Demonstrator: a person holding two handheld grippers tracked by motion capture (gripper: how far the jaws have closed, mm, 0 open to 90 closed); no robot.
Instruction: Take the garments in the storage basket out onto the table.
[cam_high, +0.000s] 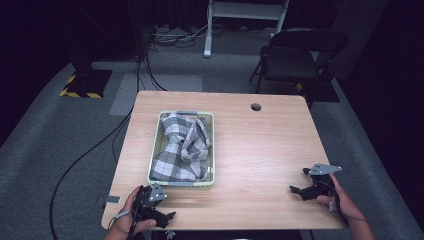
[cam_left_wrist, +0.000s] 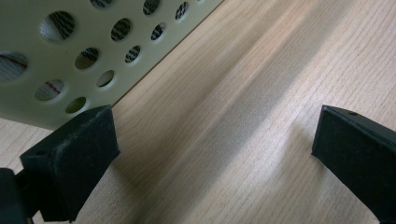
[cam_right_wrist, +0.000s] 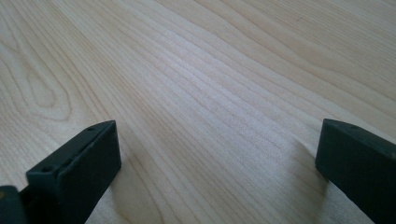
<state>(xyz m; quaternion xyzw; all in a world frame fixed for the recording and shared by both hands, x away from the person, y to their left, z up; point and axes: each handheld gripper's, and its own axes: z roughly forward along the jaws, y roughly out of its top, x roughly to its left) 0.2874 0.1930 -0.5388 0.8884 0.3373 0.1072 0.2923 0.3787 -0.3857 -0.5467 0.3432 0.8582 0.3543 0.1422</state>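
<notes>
Left gripper — basket just beside, L.

Crumpled checked cloth heaped in pale green perforated basket, table's left half

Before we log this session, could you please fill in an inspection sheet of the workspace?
Surface: wooden table, bare apart from the basket; cable hole near its far edge.
Job's things: checked cloth crumpled inside pale green perforated basket.
Clutter: nothing seen.
Grippers: left gripper open, low beside the basket wall; right gripper open over bare wood; nothing between either's jaws.
Cables: black cables across the floor at left.
Surroundings: grey carpet, black folding chair behind the table.
</notes>
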